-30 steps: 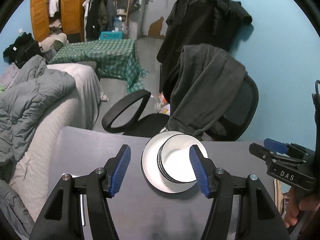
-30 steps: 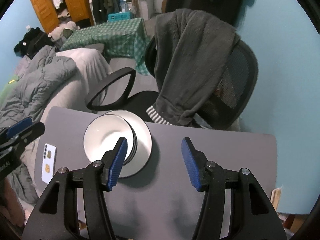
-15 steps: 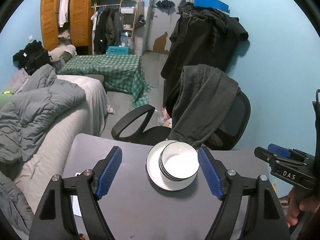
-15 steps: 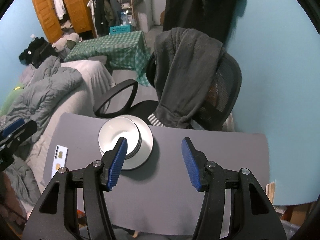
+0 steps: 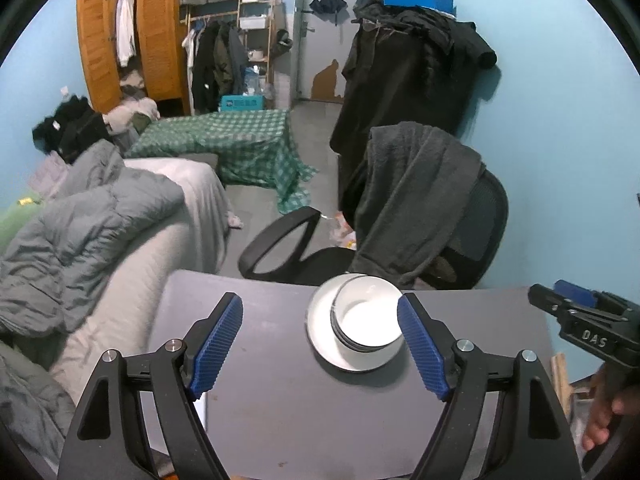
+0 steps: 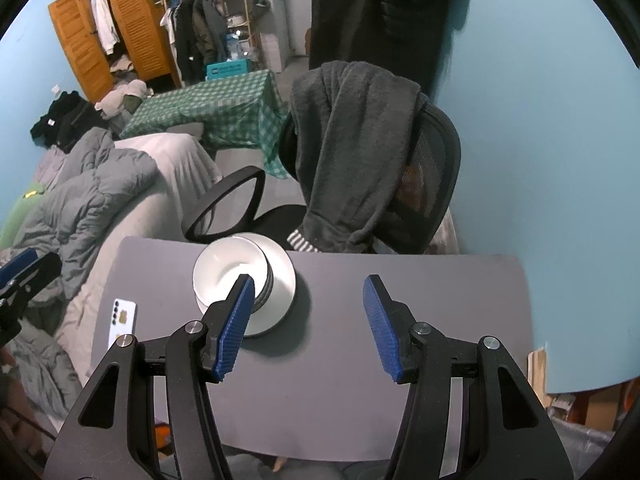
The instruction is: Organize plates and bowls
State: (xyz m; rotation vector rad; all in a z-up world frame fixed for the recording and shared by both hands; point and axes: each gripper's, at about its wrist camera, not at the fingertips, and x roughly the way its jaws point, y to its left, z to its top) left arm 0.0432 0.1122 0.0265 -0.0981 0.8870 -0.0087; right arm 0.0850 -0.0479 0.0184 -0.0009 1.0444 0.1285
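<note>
Bowls [image 5: 366, 320] sit nested on the white plate [image 5: 320, 336] at the tabletop's [image 5: 288, 412] far edge, so the stacking looks done. Left gripper [image 5: 320, 344] has just been opening, nothing between its jaws; right gripper [image 6: 308, 326] is half spread, empty too. Next: probably clear off. A phone [image 6: 122, 322] lies nearby, an office chair [image 5: 460, 220] and bed [image 5: 100, 220] beyond.

We see the left black two-finger gripper [image 5: 320, 344] with blue ribbed pads [image 5: 218, 346] and silver pivot screws [image 5: 173, 345]; the matching right black two-finger gripper [image 6: 308, 326] shares these blue ribbed pads and silver screws; its side bears white lettering "DAS" [image 5: 594, 338]; bare fingers [image 5: 600, 420] grip its handle.
</note>
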